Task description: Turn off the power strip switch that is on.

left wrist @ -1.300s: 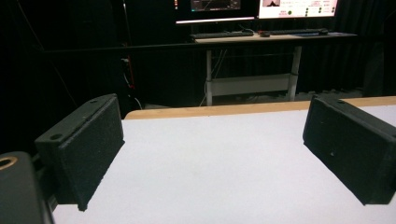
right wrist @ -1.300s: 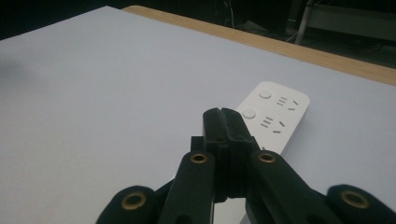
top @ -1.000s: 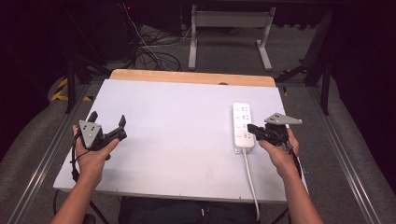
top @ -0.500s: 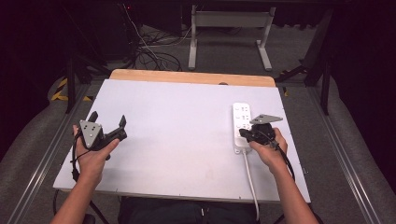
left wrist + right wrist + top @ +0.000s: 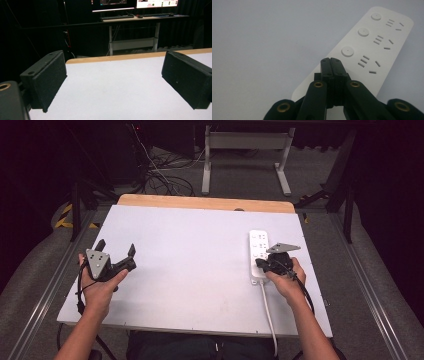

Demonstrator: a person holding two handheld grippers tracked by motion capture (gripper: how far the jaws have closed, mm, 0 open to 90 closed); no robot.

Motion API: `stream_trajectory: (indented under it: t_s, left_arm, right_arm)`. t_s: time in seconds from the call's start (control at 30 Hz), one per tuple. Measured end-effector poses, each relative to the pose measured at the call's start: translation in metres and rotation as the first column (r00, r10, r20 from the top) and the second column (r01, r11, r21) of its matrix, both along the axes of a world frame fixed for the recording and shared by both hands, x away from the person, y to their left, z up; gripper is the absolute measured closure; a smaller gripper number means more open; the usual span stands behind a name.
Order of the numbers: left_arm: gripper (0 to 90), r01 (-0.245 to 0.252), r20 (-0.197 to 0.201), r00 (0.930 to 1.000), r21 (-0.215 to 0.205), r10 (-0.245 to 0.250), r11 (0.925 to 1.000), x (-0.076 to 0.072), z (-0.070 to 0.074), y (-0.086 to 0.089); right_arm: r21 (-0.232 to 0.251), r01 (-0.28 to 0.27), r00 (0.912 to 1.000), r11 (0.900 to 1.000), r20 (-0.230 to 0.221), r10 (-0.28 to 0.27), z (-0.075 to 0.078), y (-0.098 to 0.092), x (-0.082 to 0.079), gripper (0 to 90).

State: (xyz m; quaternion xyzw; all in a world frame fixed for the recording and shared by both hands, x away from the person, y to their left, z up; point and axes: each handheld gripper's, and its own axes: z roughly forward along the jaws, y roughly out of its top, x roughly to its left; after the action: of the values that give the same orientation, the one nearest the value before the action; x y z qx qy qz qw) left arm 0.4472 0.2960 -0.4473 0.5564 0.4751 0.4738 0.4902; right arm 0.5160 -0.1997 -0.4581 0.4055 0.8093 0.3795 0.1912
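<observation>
The right gripper (image 5: 330, 61) has its jaws fully closed against each other, nothing between them, and its tips sit over the near end of the white power strip (image 5: 258, 251), just short of the nearest of the strip's three round buttons (image 5: 347, 51). Whether the tips touch the casing cannot be told. The strip lies flat on the white table (image 5: 190, 260), running lengthwise ahead of this gripper, with its cord (image 5: 267, 310) leading back past the hand toward the near table edge. The other two buttons and the socket openings lie farther ahead of the tips, unobstructed. The left gripper (image 5: 117, 257) is held well off to the left side, above bare table, its jaws spread wide and empty; the left gripper view confirms both pads (image 5: 45, 80) apart with nothing between them. Assessment: the work in hand appears to be pressing a switch on the strip with closed tips. The approach looks complete; the press on the nearest button appears not yet made, and no plug is seated in any socket.
</observation>
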Motion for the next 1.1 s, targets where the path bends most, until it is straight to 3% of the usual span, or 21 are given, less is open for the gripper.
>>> stream_trajectory:
  t_s: [0.77, 1.1]
  left_arm:
    - [6.3, 0.002, -0.001, 1.0000, 0.003, -0.002, 1.0000, 0.0004, -0.0002, 0.0000]
    - [6.4, 0.000, 0.001, 1.0000, 0.000, 0.000, 1.0000, 0.0002, -0.0003, 0.0002]
  right_arm:
    - [-0.008, 0.005, 1.0000, 1.000, -0.003, -0.005, -0.0043, 0.0013, 0.0021, 90.0]
    - [0.020, 0.034, 0.9993, 0.999, -0.013, -0.034, -0.0059, 0.0010, 0.0011, 90.0]
